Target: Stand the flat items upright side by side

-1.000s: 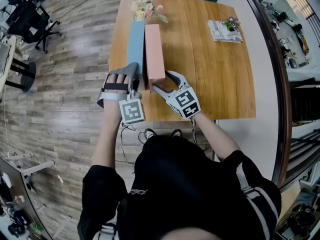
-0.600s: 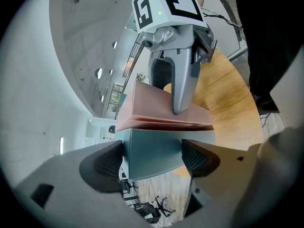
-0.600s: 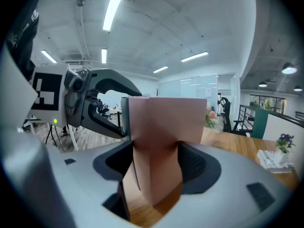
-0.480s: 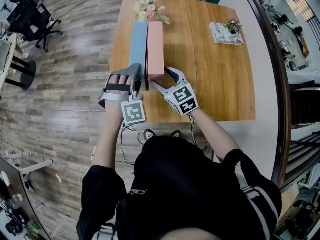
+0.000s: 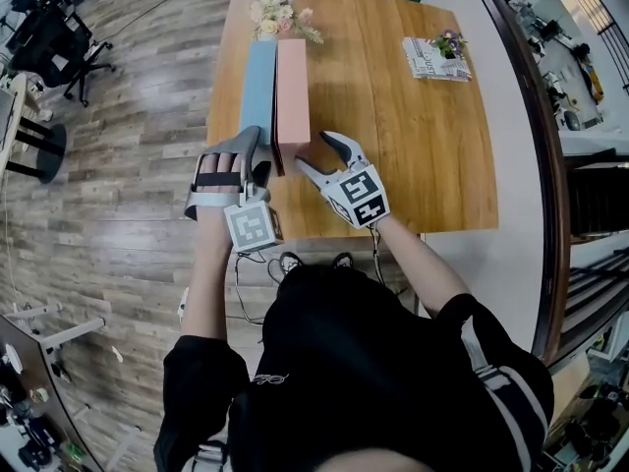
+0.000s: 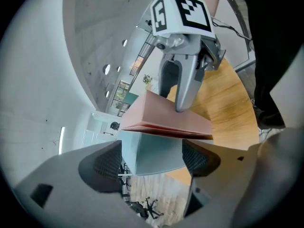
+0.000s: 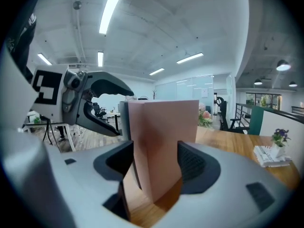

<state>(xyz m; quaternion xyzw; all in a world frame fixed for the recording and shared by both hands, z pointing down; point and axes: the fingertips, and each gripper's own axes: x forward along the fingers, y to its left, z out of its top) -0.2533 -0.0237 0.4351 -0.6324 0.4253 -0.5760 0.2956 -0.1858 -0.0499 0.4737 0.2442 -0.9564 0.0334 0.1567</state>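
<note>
A light blue flat item (image 5: 258,87) and a pink one (image 5: 292,91) stand upright on edge, side by side and touching, on the wooden table (image 5: 413,146). My left gripper (image 5: 257,153) is at the blue item's near end; in the left gripper view the blue item (image 6: 154,153) fills the gap between the pads, which press on it. My right gripper (image 5: 310,150) is shut on the near end of the pink item (image 7: 164,137), which sits deep between its pads. The left gripper view shows the pink item (image 6: 166,118) with the right gripper (image 6: 183,80) over it.
A bunch of flowers (image 5: 275,13) lies just beyond the far ends of both items. A small potted plant on a folded paper (image 5: 437,55) sits at the far right of the table. The table's left edge runs close beside the blue item. Office chairs (image 5: 59,47) stand on the floor at the left.
The pink item's near end has swung in against the blue one, closing the small gap between them. Both grippers stay on the near ends.
</note>
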